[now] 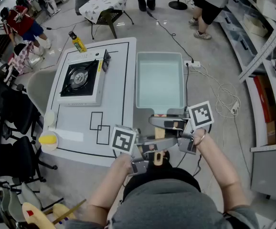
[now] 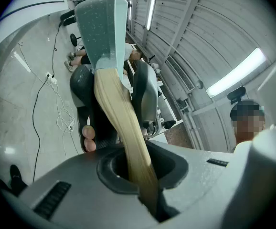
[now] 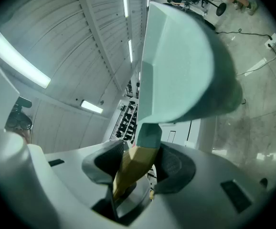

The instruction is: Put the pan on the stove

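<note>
The pan (image 1: 159,80) is square and pale teal with a light wooden handle (image 1: 160,132). It is held level, just right of the white table (image 1: 114,99). A white portable gas stove (image 1: 79,80) with a black burner stands on the table's far left part. My right gripper (image 1: 170,126) is shut on the handle close to the pan body (image 3: 176,61). My left gripper (image 1: 150,150) is shut on the handle's near end, and the wood (image 2: 121,123) runs between its jaws. Both grippers sit side on to the handle.
A yellow bottle (image 1: 77,42) lies behind the stove. A yellow object (image 1: 48,140) rests at the table's near left corner. Black chairs (image 1: 9,113) crowd the left side. A white cable (image 1: 224,97) trails over the floor on the right, and people stand at the back.
</note>
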Tool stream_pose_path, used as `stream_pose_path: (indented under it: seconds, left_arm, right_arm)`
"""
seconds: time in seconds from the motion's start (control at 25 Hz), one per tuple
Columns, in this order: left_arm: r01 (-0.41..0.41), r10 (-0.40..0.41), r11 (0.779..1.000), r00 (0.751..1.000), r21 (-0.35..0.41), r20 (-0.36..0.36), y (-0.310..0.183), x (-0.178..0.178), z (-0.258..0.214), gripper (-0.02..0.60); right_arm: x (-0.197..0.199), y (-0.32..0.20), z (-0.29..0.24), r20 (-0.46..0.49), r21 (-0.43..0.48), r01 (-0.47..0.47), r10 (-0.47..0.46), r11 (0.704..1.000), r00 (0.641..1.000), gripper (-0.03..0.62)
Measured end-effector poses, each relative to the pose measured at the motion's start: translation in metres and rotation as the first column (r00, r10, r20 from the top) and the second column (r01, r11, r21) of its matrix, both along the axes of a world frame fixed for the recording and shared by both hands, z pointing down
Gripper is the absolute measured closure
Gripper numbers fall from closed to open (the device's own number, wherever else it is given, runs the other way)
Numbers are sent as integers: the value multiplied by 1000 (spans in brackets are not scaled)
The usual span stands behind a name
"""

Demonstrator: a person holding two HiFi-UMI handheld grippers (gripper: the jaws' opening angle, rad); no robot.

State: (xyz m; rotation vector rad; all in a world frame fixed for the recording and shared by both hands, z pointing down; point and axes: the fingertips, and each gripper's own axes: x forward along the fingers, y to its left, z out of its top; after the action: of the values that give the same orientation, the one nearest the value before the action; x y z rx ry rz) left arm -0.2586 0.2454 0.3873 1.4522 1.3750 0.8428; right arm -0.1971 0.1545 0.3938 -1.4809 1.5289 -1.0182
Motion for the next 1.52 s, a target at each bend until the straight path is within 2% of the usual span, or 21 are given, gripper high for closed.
stream_pose_path:
  seconds: [0.28, 0.68, 1.2, 1.52]
  left_arm:
    - [0, 0, 1000, 1000, 14, -20, 4, 7, 0, 546]
    - [1, -1, 1000, 1000, 25, 2, 22, 20, 0, 545]
    - [15, -15, 999, 1000, 45, -5, 34, 41, 1, 545]
    - [3, -3, 999, 1000, 32, 4, 36, 81, 6, 545]
  right_arm:
    - [6, 3, -3, -24, 6, 6, -6, 1000, 1000, 399]
    - [18, 20, 0, -25, -5, 14, -14, 1000, 1000, 398]
    - [38, 31, -2, -39, 17, 28, -28, 999, 999, 399]
    - [78, 33, 5, -15, 13, 13, -13, 1000, 1000, 399]
